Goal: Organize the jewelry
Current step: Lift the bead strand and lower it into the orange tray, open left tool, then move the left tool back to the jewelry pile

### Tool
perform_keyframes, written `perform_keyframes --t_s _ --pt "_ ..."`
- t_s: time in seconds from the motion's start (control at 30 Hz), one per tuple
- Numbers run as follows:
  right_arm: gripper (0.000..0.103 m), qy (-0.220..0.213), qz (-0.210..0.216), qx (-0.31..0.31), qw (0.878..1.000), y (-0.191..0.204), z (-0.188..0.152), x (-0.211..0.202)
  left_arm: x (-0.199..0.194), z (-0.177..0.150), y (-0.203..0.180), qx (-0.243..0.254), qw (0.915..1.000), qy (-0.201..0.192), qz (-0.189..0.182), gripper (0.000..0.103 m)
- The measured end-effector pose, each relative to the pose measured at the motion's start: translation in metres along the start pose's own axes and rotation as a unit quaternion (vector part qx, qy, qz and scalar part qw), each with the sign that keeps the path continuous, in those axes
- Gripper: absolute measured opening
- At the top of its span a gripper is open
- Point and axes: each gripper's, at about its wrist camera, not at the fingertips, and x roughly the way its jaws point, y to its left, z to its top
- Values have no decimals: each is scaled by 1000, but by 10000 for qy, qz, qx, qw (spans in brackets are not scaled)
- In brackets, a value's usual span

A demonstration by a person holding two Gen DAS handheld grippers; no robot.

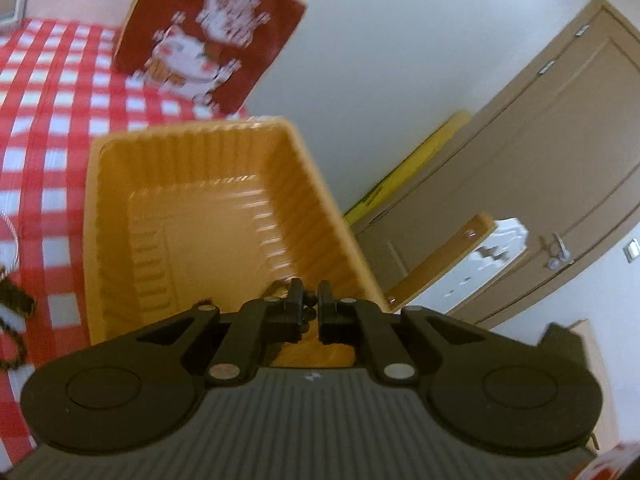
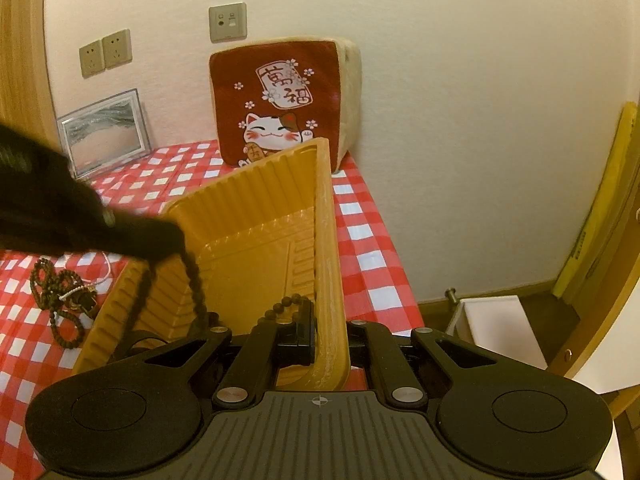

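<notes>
Beads are being lowered into the orange tray [image 2: 256, 264] at this moment, the dark bead strand [image 2: 196, 276] dangling in a loop from the left gripper [image 2: 160, 240], which is reaching in from the left edge of the right wrist view, badly blurred. In the left wrist view the left gripper [image 1: 314, 304] is being shown with its jaws drawn together on a few dark beads at lower centre, so the strand is being pinched there and carried over the tray's open interior.

The tray's right wall is being clamped by the right gripper [image 2: 320, 340], low in the centre of the right wrist view, one finger inside the wall and one outside. The tray is apparently being tipped or steadied that way so that the opening is being presented toward the incoming strand; that is a judgement from the raised wall, not a certainty. The free end of the strand is already curling near the tray's floor, just beside the inner finger.

More jewelry is waiting: a tangle of bead necklaces [image 2: 60, 292] is lying on the red checked tablecloth [image 2: 360, 232] at the left of the frame, just beside the tray's outer wall. A red cat cushion [image 2: 280, 104] is leaning against the wall at upper centre, with a framed picture [image 2: 104, 132] at upper left, both well apart from the work.
</notes>
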Motion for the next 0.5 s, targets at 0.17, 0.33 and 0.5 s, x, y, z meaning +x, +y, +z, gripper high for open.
perform_keyframes --t_s 0.17,0.33,0.5 --pt "5 19 -3 8 10000 -1 0 2 7 3 3 91 9998 -74 172 7" --pt "5 35 -12 33 10000 -2 -1 3 6 0 4 13 9996 -47 279 26" --pt "5 35 -35 68 10000 -3 -3 5 -4 -10 8 -9 9991 -88 413 27"
